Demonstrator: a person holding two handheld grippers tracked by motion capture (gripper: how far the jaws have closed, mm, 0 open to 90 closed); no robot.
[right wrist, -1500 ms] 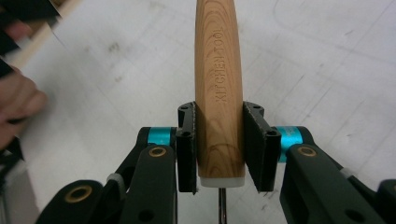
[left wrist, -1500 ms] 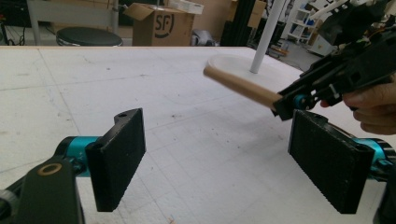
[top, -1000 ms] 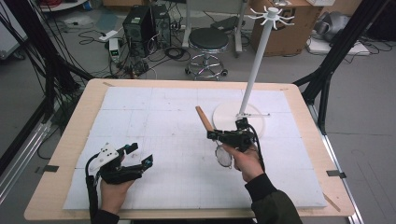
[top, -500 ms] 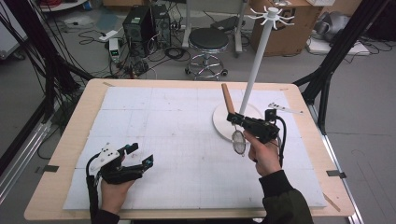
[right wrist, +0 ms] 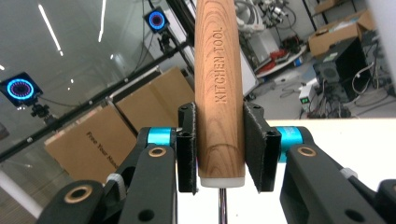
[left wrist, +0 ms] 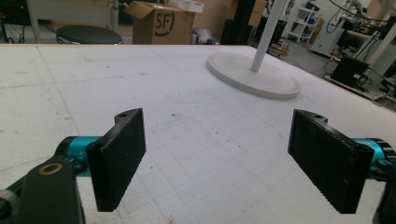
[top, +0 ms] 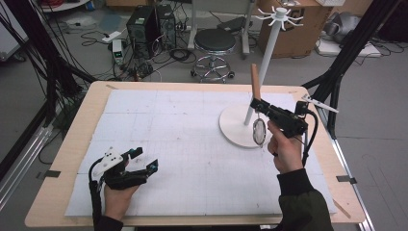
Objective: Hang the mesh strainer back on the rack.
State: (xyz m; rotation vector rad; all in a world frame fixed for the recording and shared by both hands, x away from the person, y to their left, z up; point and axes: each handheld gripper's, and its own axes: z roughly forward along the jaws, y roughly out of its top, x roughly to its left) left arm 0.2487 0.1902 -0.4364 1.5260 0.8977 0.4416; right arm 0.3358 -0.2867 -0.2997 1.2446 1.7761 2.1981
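The bench (top: 72, 159) carries a white hook stand (top: 262, 67) whose round base (top: 231, 127) sits toward its far right. Above that base, the right tongs (top: 256, 104) pinch the wooden handle (right wrist: 219, 88) of a strainer (top: 259, 131), handle up and mesh head hanging down. The left tongs (top: 144, 161) lie spread on the bench, near left.

Smooth wooden handle (right wrist: 219, 88), white matt stand (top: 240, 126)
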